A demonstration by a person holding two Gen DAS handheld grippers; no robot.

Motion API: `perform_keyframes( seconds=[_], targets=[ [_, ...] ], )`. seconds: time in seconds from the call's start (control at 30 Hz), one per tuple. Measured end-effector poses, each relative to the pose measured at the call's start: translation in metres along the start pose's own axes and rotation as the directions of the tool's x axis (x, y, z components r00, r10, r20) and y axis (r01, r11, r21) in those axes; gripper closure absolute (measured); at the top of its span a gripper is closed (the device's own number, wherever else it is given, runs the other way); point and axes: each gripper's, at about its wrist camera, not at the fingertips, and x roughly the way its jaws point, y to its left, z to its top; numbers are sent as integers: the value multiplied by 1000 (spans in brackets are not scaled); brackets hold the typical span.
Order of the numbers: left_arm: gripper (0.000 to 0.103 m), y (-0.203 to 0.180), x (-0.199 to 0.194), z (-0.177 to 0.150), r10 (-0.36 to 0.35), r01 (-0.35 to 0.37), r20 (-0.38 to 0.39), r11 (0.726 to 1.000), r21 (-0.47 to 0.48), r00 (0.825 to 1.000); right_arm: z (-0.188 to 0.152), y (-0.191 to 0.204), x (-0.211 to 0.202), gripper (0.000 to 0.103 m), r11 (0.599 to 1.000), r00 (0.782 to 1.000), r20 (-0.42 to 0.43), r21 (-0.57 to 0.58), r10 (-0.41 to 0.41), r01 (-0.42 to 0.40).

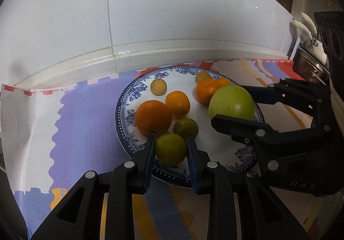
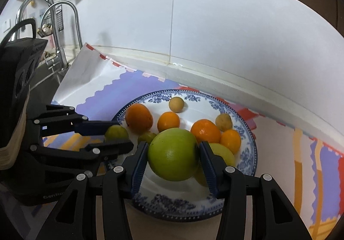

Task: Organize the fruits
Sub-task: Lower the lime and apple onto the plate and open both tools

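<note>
Fingertips of the left gripper (image 1: 170, 140) were closed on a small green fruit (image 1: 170, 149), one blue pad against each side of it, at the 6 o'clock rim of the plate (image 1: 122, 106) in the left wrist view. Fingertips of the right gripper (image 2: 173, 147) were clamped on a large green apple (image 2: 173, 155), pads pressed to its left and right flanks; whether it was touching the dish or hanging above it could not be told.

Items on the plate, left wrist view:
- large orange (image 1: 153, 117), touching the left finger tip, at 9 o'clock from centre;
- smaller orange (image 1: 177, 104), just behind it;
- second small green fruit (image 1: 185, 128), just beside the gripped one;
- tan round fruit (image 1: 158, 87), at 11 o'clock, apart from the rest;
- second tan fruit (image 1: 202, 76), at 12 o'clock, partly hidden;
- orange citrus (image 1: 204, 91), behind the apple.

Right wrist view only: pale green fruit (image 2: 223, 154), under the right finger at 4 o'clock.

Surroundings: patterned cloth (image 1: 86, 115) under the plate; white tiled wall (image 1: 172, 7) behind; faucet (image 2: 64, 25) at 10 o'clock in the right wrist view.
</note>
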Motion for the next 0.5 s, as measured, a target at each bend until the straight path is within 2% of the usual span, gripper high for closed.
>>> perform_keyframes(
  seconds=[0.13, 0.27, 0.5],
  targets=[
    [71, 1, 1, 1, 7, -7, 0, 1000, -16, 1000, 0, -1, 0, 53, 1000, 1000, 2, 11, 15, -15],
    [61, 2, -3, 1, 25, -25, 4, 999, -32, 1000, -2, -2, -2, 52, 999, 1000, -4, 32, 15, -15],
    [59, -1, -21, 5, 75, -73, 27, 996, -44, 997, -8, -9, -15, 48, 997, 999, 14, 75, -37, 36]
  ],
)
